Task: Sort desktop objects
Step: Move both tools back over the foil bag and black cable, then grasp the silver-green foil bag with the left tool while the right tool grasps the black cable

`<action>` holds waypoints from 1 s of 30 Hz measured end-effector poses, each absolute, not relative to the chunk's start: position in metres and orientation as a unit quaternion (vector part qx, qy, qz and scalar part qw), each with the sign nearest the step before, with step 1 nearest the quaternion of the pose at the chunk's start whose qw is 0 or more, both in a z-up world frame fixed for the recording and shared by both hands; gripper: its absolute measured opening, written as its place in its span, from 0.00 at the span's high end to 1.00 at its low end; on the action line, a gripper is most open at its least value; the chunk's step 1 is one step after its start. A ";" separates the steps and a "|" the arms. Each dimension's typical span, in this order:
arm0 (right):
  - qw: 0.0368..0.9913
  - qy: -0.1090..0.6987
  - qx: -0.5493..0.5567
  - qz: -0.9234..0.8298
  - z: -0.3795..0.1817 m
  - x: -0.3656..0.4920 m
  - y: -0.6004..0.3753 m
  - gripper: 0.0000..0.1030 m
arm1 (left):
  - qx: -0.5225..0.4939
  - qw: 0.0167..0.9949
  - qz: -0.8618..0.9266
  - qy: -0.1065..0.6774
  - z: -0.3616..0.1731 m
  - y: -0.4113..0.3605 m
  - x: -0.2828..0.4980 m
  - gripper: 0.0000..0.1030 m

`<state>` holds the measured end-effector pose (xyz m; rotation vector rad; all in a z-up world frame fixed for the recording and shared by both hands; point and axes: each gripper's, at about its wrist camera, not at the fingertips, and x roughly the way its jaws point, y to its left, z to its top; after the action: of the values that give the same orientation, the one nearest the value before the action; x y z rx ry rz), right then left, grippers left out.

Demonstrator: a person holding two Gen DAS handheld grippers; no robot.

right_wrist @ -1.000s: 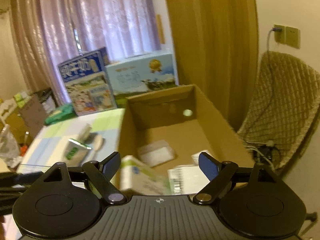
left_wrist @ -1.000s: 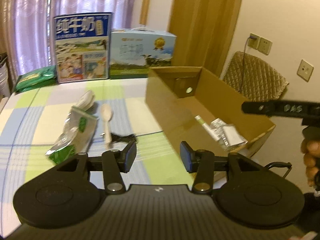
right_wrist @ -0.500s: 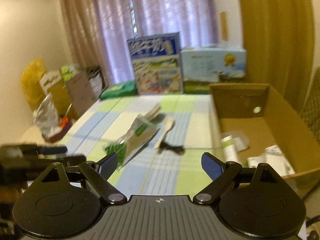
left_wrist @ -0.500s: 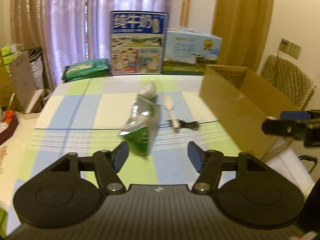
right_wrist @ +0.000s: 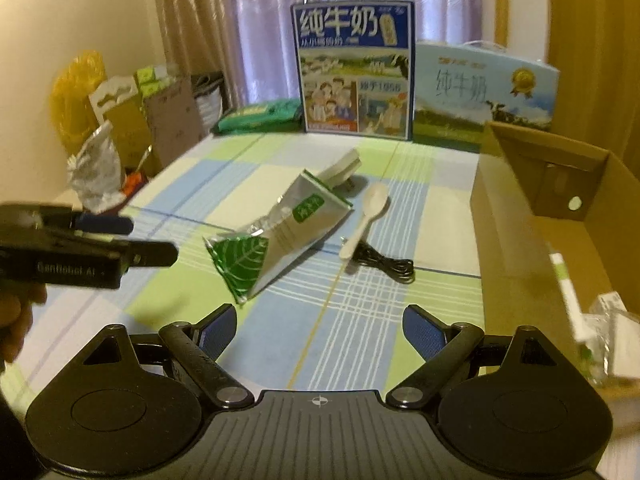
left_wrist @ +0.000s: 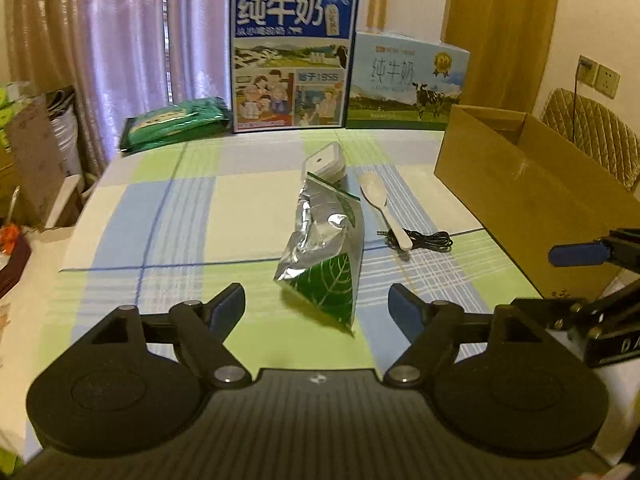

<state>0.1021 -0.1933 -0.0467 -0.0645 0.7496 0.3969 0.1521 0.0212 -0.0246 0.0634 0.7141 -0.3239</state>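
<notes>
A silver and green foil pouch [left_wrist: 326, 248] [right_wrist: 280, 232] lies mid-table on the checked cloth. Behind it rests a white charger-like block [left_wrist: 325, 162] [right_wrist: 340, 168]. To its right lie a white plastic spoon [left_wrist: 382, 206] [right_wrist: 366, 216] and a coiled black cable [left_wrist: 426, 238] [right_wrist: 386, 266]. An open cardboard box [left_wrist: 524, 188] [right_wrist: 508, 216] stands at the right edge, with a few packets [right_wrist: 592, 320] inside. My left gripper [left_wrist: 318, 306] hovers open just short of the pouch, empty. My right gripper [right_wrist: 320, 326] is open and empty too, in front of the pouch and beside the box.
Two milk cartons [left_wrist: 292, 60] [left_wrist: 406, 82] and a green packet [left_wrist: 176, 122] line the table's far edge. Bags and boxes [right_wrist: 120, 120] crowd the floor at the left. A quilted chair [left_wrist: 592, 136] stands behind the box.
Both grippers have swung left from over the box to face the table's middle. The left gripper's fingers have spread wider. The pouch, spoon and cable have not moved.
</notes>
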 end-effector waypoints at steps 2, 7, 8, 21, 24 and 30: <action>0.911 0.365 -0.037 0.191 -0.054 0.113 -0.194 0.15 | 0.031 0.921 -0.165 0.350 -0.032 0.017 0.166 0.24; 0.905 0.380 -0.060 0.182 -0.072 0.143 -0.196 0.15 | 0.037 0.913 -0.175 0.366 -0.054 0.009 0.200 0.22; 0.903 0.384 -0.067 0.181 -0.077 0.149 -0.196 0.15 | 0.041 0.913 -0.175 0.367 -0.056 0.007 0.204 0.19; 0.891 0.381 -0.144 0.200 -0.112 0.204 -0.179 0.15 | 0.046 0.895 -0.189 0.401 -0.084 0.004 0.253 0.13; 0.891 0.375 -0.159 0.200 -0.119 0.216 -0.177 0.15 | 0.026 0.892 -0.193 0.409 -0.088 0.009 0.260 0.13; 0.887 0.380 -0.150 0.216 -0.133 0.241 -0.180 0.15 | 0.023 0.886 -0.206 0.414 -0.093 0.006 0.266 0.14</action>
<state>0.2408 -0.1799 -0.1334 -0.3109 0.7896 0.4486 0.2660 0.0065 -0.0928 0.0476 0.8616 -0.4289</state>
